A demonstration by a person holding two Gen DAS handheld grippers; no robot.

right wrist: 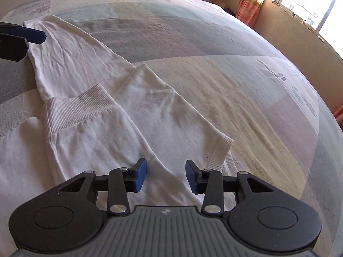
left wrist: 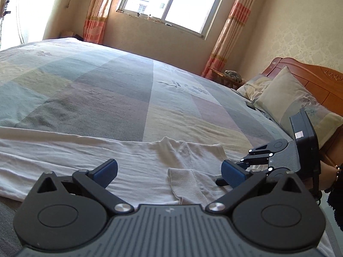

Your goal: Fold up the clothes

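Left wrist view shows me a wide bed (left wrist: 111,90) under a pastel patchwork cover, running back to a window (left wrist: 171,2) with orange striped curtains (left wrist: 231,32). A wooden headboard (left wrist: 317,79) and two pillows (left wrist: 287,94) sit at the bed's far right end. A white long-sleeved garment (left wrist: 85,156) lies spread flat along the near edge of the bed, wrinkled, with one sleeve folded across its body so that the ribbed cuff (left wrist: 184,182) rests on top. From the right wrist view, the garment (right wrist: 90,128) stretches away toward the bed's left side. My left gripper (left wrist: 169,171) sits low over the cloth with its jaws spread wide, the cuff lying between them, unpinched. My right gripper (right wrist: 166,175) points down over the cloth near a ribbed hem at the garment's right end; its blue pads (right wrist: 141,175) stand partly apart, and nothing is pinched between them.
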